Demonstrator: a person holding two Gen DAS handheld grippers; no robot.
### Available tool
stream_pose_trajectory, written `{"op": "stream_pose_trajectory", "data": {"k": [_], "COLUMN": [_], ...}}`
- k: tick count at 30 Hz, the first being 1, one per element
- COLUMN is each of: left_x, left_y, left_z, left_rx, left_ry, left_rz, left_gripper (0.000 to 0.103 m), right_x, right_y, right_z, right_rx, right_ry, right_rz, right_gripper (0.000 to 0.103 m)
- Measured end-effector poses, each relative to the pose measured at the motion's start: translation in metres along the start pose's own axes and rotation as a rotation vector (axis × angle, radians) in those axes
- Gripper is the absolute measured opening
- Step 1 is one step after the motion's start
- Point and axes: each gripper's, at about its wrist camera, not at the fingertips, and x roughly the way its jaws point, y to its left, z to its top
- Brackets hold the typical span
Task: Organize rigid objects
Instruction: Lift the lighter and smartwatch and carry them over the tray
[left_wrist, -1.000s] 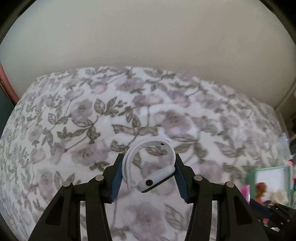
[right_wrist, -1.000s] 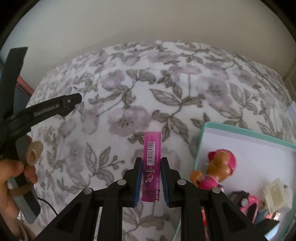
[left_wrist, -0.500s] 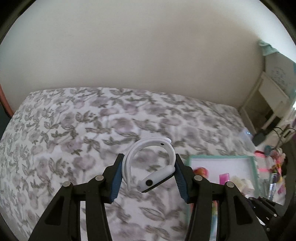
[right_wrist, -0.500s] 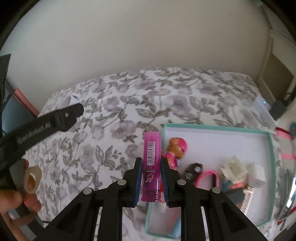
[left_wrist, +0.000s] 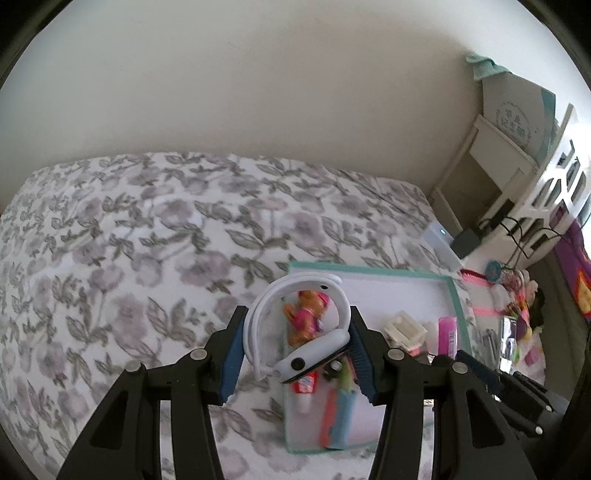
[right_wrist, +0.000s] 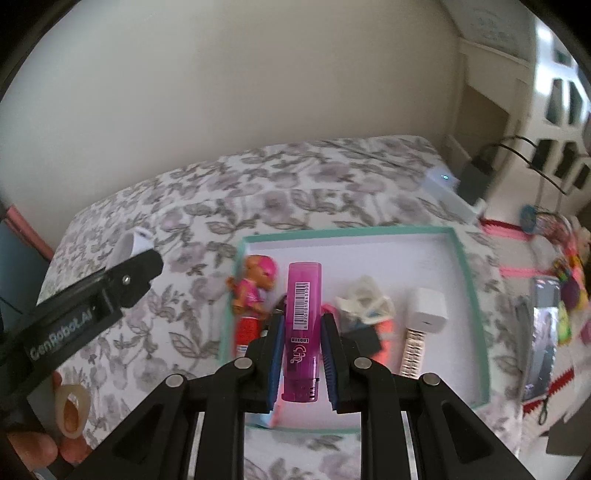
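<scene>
My left gripper (left_wrist: 295, 325) is shut on a white smartwatch (left_wrist: 314, 360) with a looped white band, held above the left edge of a teal-rimmed white tray (left_wrist: 456, 295). My right gripper (right_wrist: 299, 325) is shut on a pink lighter (right_wrist: 301, 328) with a barcode label, held upright over the tray (right_wrist: 476, 306). The tray holds a toy pup figure (right_wrist: 255, 284), a white charger block (right_wrist: 428, 308), a red tube (right_wrist: 247, 330), a white plastic piece (right_wrist: 365, 299) and other small items. The left gripper (right_wrist: 125, 273) shows at the left of the right wrist view.
The tray lies on a bed with a grey floral cover (left_wrist: 147, 258). A white device with a blue light (right_wrist: 443, 184) sits at the bed's far right corner. Colourful clutter (right_wrist: 565, 280) and shelving (left_wrist: 535, 177) stand to the right. A wall rises behind.
Both grippers have swung right and toward the tray, holding the watch and the lighter. The tray now lies right under both.
</scene>
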Motion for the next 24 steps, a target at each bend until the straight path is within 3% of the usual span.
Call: {"op": "stream_pose_trajectory", "data": {"k": [12,24], "left_x": [0.022,0.062], "left_y": [-0.025,-0.029], "left_z": [-0.027,-0.052], "left_rx": [0.029,0.033], "left_ry": [0.055,0.195], "left_rz": [0.010,0.003], "left_gripper": [0.053,0.053], "right_x": [0.007,0.035], "right_y": [-0.049,-0.068], "right_z": [-0.012,-0.024], "right_rx": [0.075,0.119], "right_ry": [0.060,0.153], "right_rz": [-0.068,-0.076], "right_gripper": [0.021,0.021]}}
